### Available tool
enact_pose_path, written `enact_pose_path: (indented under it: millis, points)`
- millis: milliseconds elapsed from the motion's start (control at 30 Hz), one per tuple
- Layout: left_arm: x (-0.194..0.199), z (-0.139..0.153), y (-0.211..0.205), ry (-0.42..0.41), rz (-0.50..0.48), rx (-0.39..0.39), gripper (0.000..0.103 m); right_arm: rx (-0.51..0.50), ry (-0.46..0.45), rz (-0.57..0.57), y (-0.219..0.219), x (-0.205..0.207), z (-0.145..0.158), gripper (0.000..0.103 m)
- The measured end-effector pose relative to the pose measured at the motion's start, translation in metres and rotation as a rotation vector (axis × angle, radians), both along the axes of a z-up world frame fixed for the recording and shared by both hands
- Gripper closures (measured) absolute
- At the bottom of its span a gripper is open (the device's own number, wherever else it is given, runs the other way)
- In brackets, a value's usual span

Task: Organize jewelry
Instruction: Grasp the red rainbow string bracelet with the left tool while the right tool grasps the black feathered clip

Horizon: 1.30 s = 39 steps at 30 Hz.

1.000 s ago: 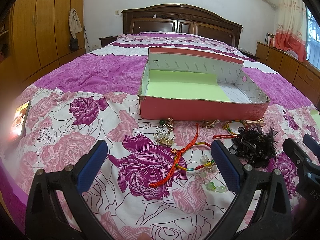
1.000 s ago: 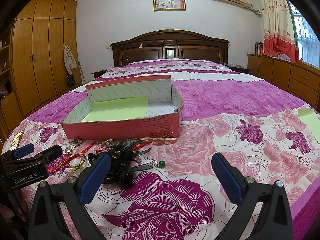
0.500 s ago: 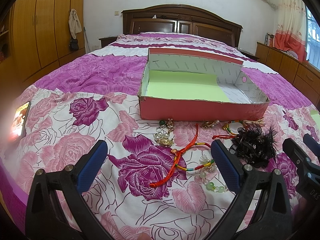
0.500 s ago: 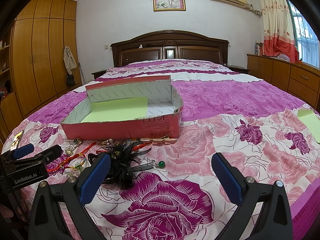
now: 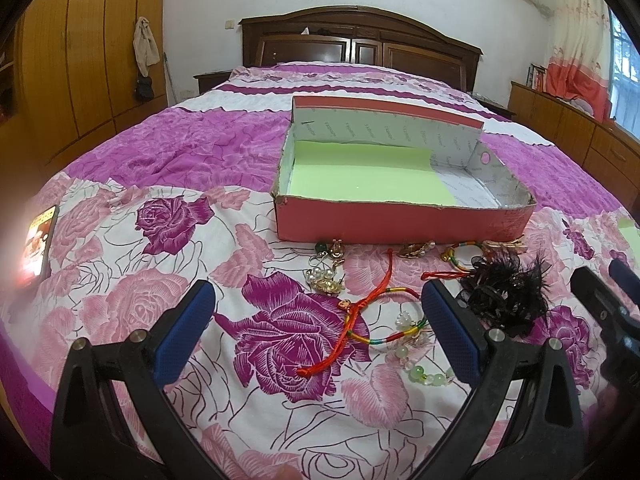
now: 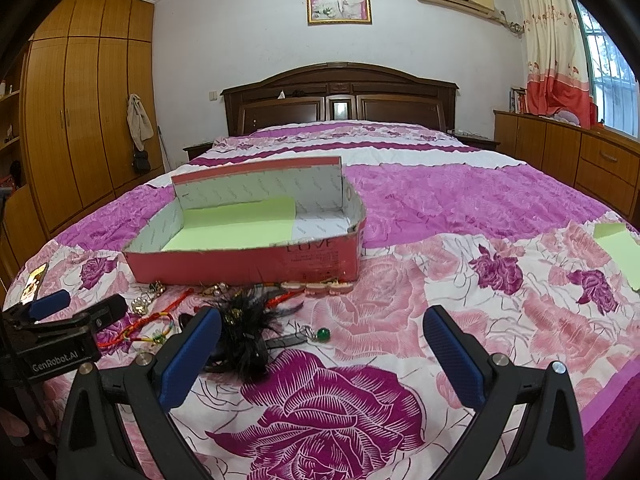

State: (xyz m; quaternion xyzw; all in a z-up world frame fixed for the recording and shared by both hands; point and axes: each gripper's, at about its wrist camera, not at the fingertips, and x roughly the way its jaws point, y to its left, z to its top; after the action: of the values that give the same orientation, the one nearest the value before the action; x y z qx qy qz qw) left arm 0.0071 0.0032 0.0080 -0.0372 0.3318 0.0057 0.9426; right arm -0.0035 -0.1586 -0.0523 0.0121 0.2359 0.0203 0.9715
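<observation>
Left gripper (image 5: 314, 322) and right gripper (image 6: 322, 346) hovered wide open and empty, unmoved over the last second. Scattered bead-and-cord jewelry (image 5: 376, 312) lay near the open red cardboard box (image 5: 400, 224); sorting had not begun.

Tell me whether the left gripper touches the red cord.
Apart. In the left wrist view the open left gripper hovers, and the red cord lies untouched between its jaws.
</observation>
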Motion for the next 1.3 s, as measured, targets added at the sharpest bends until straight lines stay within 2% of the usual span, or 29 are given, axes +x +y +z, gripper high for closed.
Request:
enact_pose_path:
  millis: [267,367,567,733,833,1000,1067,1133,1200,1300]
  points:
    - [0.011,0.006,0.003,0.064,-0.049,-0.034,0.007,0.014,0.025,0.036,0.001,0.002,0.023,0.000]
    - [0.015,0.003,0.002,0.094,-0.061,-0.030,0.012,0.029,0.059,0.048,0.000,0.005,0.025,0.000]
    - [0.023,-0.005,-0.010,0.155,-0.119,-0.015,0.032,0.038,0.098,0.055,-0.003,0.006,0.021,0.000]
    - [0.032,-0.013,-0.013,0.214,-0.139,-0.034,0.060,0.052,0.127,0.051,-0.005,0.010,0.015,0.000]
    - [0.037,-0.022,-0.012,0.253,-0.137,-0.039,0.071,0.062,0.141,0.050,-0.007,0.013,0.012,0.000]
    - [0.041,-0.033,-0.012,0.295,-0.141,-0.058,0.075,0.063,0.163,0.054,-0.006,0.017,0.008,0.000]
    - [0.041,-0.034,-0.012,0.299,-0.147,-0.067,0.080,0.061,0.174,0.058,-0.004,0.020,0.007,0.000]
    - [0.042,-0.034,-0.011,0.299,-0.155,-0.076,0.095,0.057,0.186,0.064,-0.002,0.022,0.005,0.000]
    - [0.041,-0.033,-0.011,0.298,-0.165,-0.089,0.103,0.053,0.198,0.072,0.001,0.024,0.004,0.000]
    - [0.041,-0.031,-0.009,0.291,-0.173,-0.103,0.103,0.046,0.211,0.082,0.004,0.028,0.003,0.000]
